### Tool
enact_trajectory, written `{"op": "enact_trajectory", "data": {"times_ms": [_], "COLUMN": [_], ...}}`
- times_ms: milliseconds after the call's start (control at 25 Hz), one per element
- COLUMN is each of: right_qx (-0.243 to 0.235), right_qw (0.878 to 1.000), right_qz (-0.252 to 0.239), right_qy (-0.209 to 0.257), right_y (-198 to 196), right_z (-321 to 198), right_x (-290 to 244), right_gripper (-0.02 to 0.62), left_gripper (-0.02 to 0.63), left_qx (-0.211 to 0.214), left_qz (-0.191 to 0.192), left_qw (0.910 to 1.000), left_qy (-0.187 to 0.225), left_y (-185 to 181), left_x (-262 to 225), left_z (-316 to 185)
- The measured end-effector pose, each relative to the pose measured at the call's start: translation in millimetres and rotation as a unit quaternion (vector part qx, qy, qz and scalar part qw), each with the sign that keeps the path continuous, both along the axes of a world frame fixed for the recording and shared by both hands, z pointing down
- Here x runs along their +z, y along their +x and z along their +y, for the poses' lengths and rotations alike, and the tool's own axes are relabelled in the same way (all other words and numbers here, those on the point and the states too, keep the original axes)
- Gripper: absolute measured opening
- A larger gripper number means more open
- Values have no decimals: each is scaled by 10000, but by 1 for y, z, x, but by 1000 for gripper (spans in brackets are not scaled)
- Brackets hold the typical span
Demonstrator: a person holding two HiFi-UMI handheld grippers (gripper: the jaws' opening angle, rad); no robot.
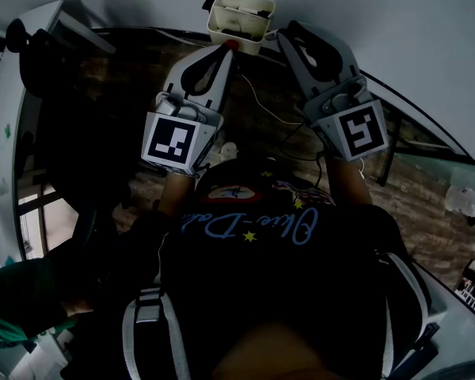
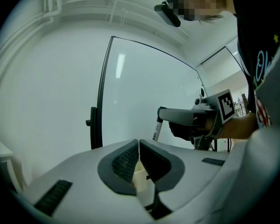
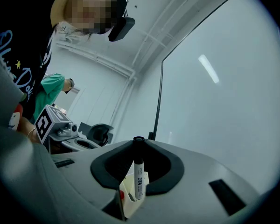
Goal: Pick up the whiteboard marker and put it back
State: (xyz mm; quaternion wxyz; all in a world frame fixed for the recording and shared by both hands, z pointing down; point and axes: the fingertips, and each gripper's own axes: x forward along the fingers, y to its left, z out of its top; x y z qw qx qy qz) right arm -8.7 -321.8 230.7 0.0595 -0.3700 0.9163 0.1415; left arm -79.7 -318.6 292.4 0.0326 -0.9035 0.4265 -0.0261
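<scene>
The whiteboard marker (image 3: pixel 138 174) has a white printed barrel and a black end pointing up. It stands upright between the pads of my right gripper (image 3: pixel 138 146), which is shut on it. In the left gripper view the marker (image 2: pixel 156 130) hangs below the right gripper's tips, in front of the whiteboard (image 2: pixel 144 92). My left gripper (image 2: pixel 139 144) is shut with nothing in it. In the head view both grippers, left (image 1: pixel 226 51) and right (image 1: pixel 283 35), are raised side by side just under a white marker tray (image 1: pixel 236 35) on the board.
The whiteboard's black frame edge (image 3: pixel 157 101) runs upright ahead. A person in a green top (image 3: pixel 51 94) stands off to the left. Cables (image 1: pixel 273 117) lie on the wooden floor below, and a dark chair (image 1: pixel 32 46) stands at the left.
</scene>
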Motion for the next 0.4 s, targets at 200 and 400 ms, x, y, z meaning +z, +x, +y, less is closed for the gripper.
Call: {"op": "enact_trajectory", "data": {"times_ms": [200, 400], "right_qx": [-11, -1], "right_qw": [10000, 10000], "right_qz": [-12, -14], "right_qy": [21, 7], "right_y": [1, 1], "right_z": [-1, -2], "right_x": [0, 0], "right_gripper": [63, 63], "left_gripper": [2, 2], "left_qx": [-7, -23], "left_qz": [-1, -2], "left_qw": [10000, 10000], "left_qy": [-3, 16], "left_y": [1, 0], "left_x": [1, 0], "left_z": [-1, -2]}}
